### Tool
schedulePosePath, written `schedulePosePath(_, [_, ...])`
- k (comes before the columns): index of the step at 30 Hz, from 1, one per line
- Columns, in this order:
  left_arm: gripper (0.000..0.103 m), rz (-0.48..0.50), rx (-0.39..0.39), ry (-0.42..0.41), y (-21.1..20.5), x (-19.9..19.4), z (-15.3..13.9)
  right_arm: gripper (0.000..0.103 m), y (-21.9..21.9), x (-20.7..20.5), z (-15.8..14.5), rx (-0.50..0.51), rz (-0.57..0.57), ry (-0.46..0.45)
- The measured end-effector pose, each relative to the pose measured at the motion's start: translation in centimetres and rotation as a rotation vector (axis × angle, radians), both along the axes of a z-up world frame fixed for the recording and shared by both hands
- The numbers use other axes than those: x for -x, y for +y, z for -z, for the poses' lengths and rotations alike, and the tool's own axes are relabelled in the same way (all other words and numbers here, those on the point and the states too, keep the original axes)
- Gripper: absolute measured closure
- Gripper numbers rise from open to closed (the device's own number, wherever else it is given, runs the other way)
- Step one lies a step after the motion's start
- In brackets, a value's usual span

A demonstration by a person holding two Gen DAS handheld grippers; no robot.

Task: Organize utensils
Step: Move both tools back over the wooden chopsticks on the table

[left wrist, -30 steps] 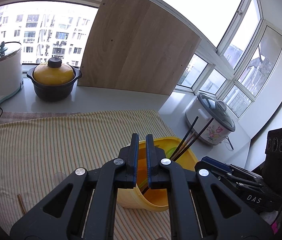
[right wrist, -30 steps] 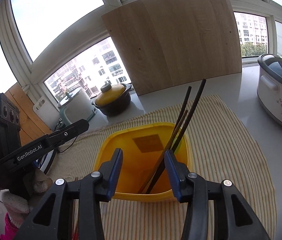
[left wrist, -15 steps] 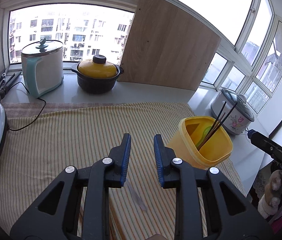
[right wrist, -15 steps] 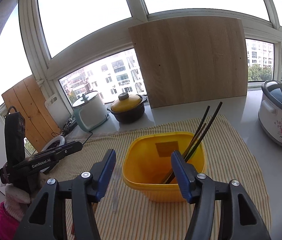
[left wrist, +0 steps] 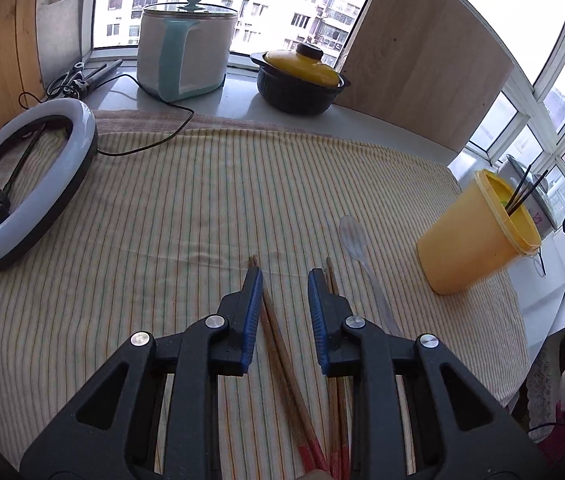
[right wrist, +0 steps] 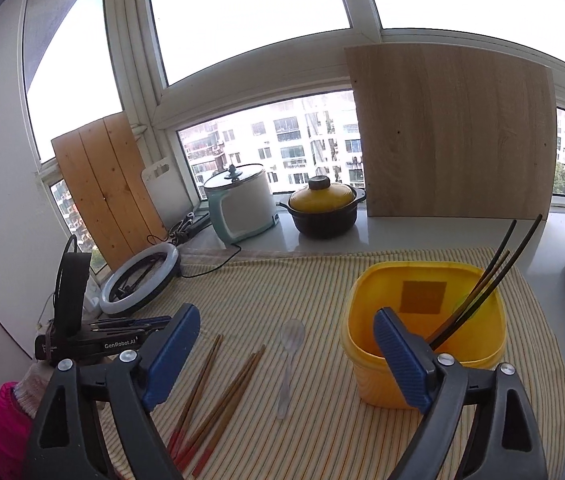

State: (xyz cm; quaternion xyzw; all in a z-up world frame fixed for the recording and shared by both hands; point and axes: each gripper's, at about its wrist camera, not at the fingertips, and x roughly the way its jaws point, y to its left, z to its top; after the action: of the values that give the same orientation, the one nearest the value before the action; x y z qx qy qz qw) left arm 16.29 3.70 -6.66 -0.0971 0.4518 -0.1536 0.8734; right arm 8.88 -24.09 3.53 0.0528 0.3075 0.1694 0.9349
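The left tongs [left wrist: 284, 280] are hanging released just over the wooden chopsticks [left wrist: 278, 344], with nothing pinched between the blue pads [left wrist: 253, 300]. In the left wrist view one pair of sticks is running between the jaws, its blunt tips showing just above the left pad at mid-frame and its red ends trailing off toward the bottom edge; a second pair is lying under the right jaw. Their long axis is running nearly along the line the tongs are pointing, tilted slightly toward the lower right of the frame, so the jaws are straddling the sticks across their width, which I judge to be the right way round for a pinch.

The right tongs [right wrist: 286, 344] are standing wide apart and have just been opening, with nothing between them. In the right wrist view they are framing the striped cloth [right wrist: 322, 432], with the chopsticks at lower left, a clear plastic spoon [right wrist: 288, 360] at centre and the yellow holder [right wrist: 426, 344] at right, dark chopsticks [right wrist: 490, 280] already leaning inside it. The right jaw is overlapping the holder's near rim in the frame.

The left hand is the nearer one to the loose sticks; the holder is lying well off to the right of its frame, across the bench.
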Motion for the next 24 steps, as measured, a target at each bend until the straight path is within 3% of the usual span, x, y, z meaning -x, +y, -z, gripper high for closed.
schedulePosePath(7, [0.081, 0.03, -0.015, 0.085, -0.1, 0.4, 3.4, 0.013, 3.7, -1.7, 2.9, 0.0, -0.098, 0.137])
schedulePosePath(13, [0.081, 0.051, -0.033, 0.129, -0.7, 0.3, 5.3, 0.016, 5.6, -4.2, 7.1, -0.036, -0.111, 0.294])
schedulePosePath(16, [0.081, 0.048, -0.038, 0.147, -0.7, 0.1, 6.1, 0.024, 6.1, -5.3, 9.6, -0.052, -0.102, 0.374])
schedulePosePath(21, [0.081, 0.048, -0.048, 0.158, -0.7, 0.0, 6.7, 0.049, 6.8, -6.7, 12.9, -0.047, -0.09, 0.49])
schedulePosePath(24, [0.081, 0.055, -0.063, 0.157, -0.9, -0.1, 6.8, 0.056, 7.2, -7.0, 14.1, -0.029, -0.089, 0.524])
